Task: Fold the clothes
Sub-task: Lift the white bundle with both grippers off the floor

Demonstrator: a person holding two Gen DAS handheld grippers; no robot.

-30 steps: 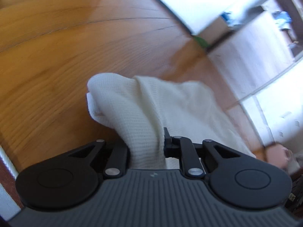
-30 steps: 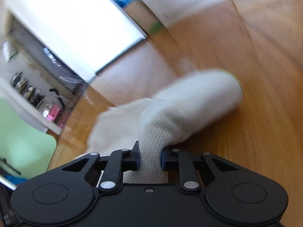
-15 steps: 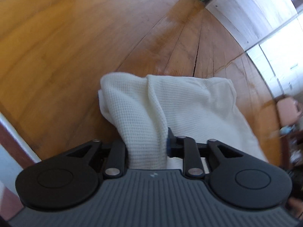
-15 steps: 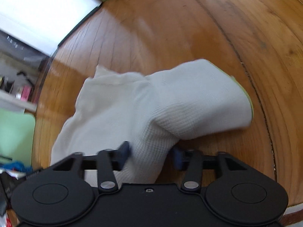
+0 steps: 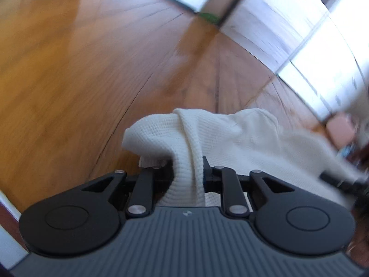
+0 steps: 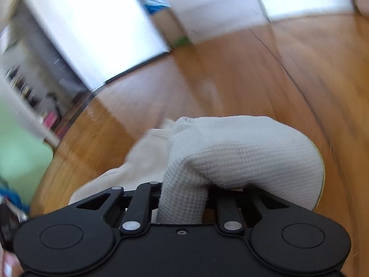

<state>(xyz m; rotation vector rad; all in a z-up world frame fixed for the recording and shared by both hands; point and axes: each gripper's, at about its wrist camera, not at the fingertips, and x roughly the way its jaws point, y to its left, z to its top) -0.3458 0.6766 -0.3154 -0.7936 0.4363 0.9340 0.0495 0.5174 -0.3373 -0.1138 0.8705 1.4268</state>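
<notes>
Claw status, L: left claw [image 5: 188, 173] is clamped on a bunched ridge of the cream waffle-knit garment [image 5: 230, 136]; its jaws have just been closing, w/ cloth pinched between them. Claw status, R: right claw [image 6: 183, 198] is likewise clamped on a gathered roll of the same garment [image 6: 242, 152], jaws just closed in on the fabric.

Location: garment hangs from both claws above the wooden desk [image 5: 69, 80]. Whether its lower part touches the wood cannot be told. In the right wrist view a thin yellow-green edge [image 6: 321, 175] trims one end of the roll.

Handling, est.:
- Soft, limp knit; no stiffness, so it sags and folds over itself btwn grip points.
- Light; one claw would likely carry it.
- Textured weave gives good friction, so slip risk is low, but the knit stretches if pulled hard.
- Not fragile.

Grip rec.: take hems or corners, not mid-cloth bunches, and keep both grips on the same edge so the fold line stays straight. Current bunched holds will prob. leave creases.
</notes>
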